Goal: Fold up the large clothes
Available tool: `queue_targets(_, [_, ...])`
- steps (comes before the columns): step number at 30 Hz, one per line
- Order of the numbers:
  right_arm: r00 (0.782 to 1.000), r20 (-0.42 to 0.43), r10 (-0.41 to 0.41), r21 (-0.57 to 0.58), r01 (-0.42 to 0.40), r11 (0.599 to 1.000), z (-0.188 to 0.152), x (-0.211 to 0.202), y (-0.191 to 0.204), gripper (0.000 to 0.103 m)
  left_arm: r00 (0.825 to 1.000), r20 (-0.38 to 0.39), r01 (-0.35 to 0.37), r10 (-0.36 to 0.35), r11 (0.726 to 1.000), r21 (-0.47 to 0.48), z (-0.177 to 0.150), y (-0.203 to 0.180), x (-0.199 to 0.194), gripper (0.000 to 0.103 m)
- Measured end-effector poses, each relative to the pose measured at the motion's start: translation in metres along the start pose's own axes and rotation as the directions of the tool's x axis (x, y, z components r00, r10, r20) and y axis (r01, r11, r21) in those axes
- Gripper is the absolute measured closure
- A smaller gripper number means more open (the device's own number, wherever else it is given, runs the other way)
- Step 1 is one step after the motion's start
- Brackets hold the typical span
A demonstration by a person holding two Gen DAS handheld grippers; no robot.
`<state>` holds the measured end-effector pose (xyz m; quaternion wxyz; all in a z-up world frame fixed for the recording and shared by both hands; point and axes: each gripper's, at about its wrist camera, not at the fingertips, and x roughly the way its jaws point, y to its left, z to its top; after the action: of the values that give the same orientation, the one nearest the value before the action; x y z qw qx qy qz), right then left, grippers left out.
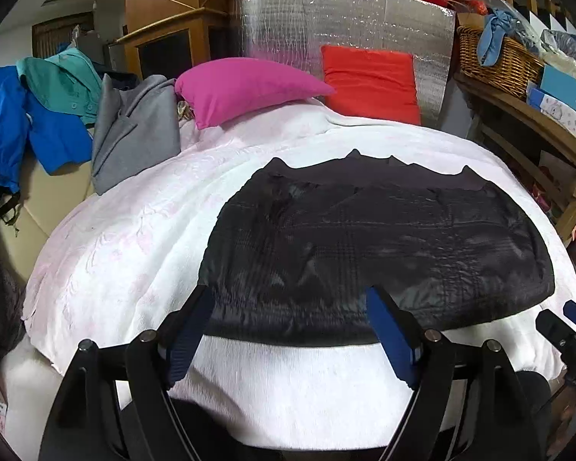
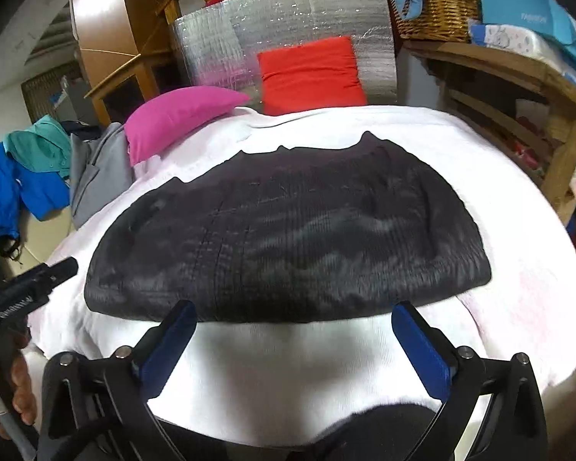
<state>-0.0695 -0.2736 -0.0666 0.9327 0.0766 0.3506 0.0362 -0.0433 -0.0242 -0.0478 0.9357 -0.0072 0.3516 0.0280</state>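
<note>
A cluttered bedroom: your bed (image 1: 115, 253) under a white cover holds a dark garment (image 1: 384, 246) lying flat.

The garment sits at the centre of both views, spread wide with its near hem toward you. Your left gripper (image 1: 292, 330) is wide open with nothing in it, its fingertips over that near hem. Your right gripper (image 2: 293, 340) is likewise wide open and holds nothing, just short of the hem. At 11 o'clock lies a pink pillow (image 1: 245, 88), at 12 a red pillow (image 1: 370, 84), at 10 a grey top (image 1: 134, 134), and at 2 a basket (image 1: 495, 61).
</note>
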Motion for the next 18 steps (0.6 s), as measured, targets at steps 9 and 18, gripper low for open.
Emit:
queue_targets(9, [0.992,0.117,-0.043,-0.038,0.048,0.998,-0.007,-0.041,0.011,0.000,0.999,0.030,-0.029,0.028,1.000,0.010,-0.011,-0.004,-0.026,0.017])
queue_targets(18, [0.986,0.156,-0.062,-0.055,0.071,0.996,-0.007,-0.059,0.012,0.000,0.999,0.037,-0.010,0.011,1.000,-0.006,-0.015,-0.007,-0.040,0.017])
